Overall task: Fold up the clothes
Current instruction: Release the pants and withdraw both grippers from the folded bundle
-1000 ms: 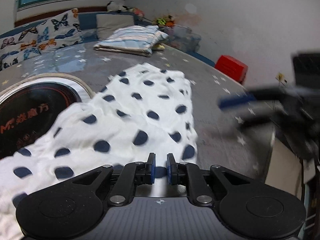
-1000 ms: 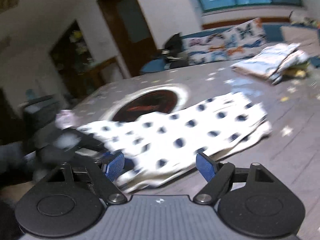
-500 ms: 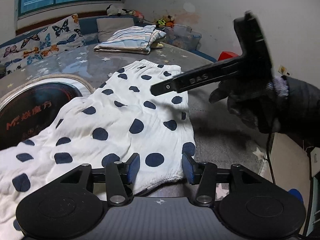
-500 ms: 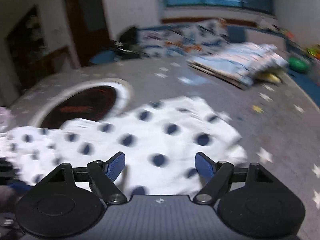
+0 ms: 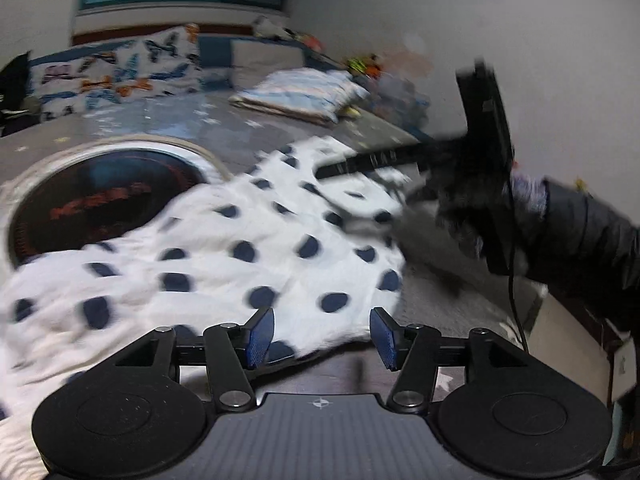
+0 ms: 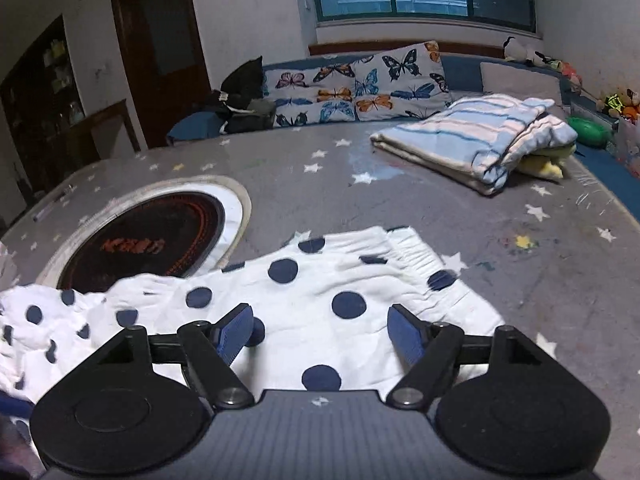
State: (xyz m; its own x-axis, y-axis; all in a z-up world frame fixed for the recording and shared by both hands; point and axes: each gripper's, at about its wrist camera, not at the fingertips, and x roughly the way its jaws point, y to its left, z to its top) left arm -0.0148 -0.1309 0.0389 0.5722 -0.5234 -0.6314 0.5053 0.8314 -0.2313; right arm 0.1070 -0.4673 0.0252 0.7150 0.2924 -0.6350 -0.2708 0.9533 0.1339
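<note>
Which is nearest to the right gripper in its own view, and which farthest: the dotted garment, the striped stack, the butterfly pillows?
1. Dotted garment: directly under the right gripper, between its open fingers.
2. Striped stack: farther back, to the right.
3. Butterfly pillows: farthest, by the window wall.

White navy-dotted garment (image 6: 320,292) — spread flat, rumpled, on grey star-print surface, elastic waistband far end.

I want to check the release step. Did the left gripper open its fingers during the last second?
Yes. The left gripper was shut on the polka-dot garment a second ago; now its blue pads stand wide apart, and the hem lies loose between them.
</note>
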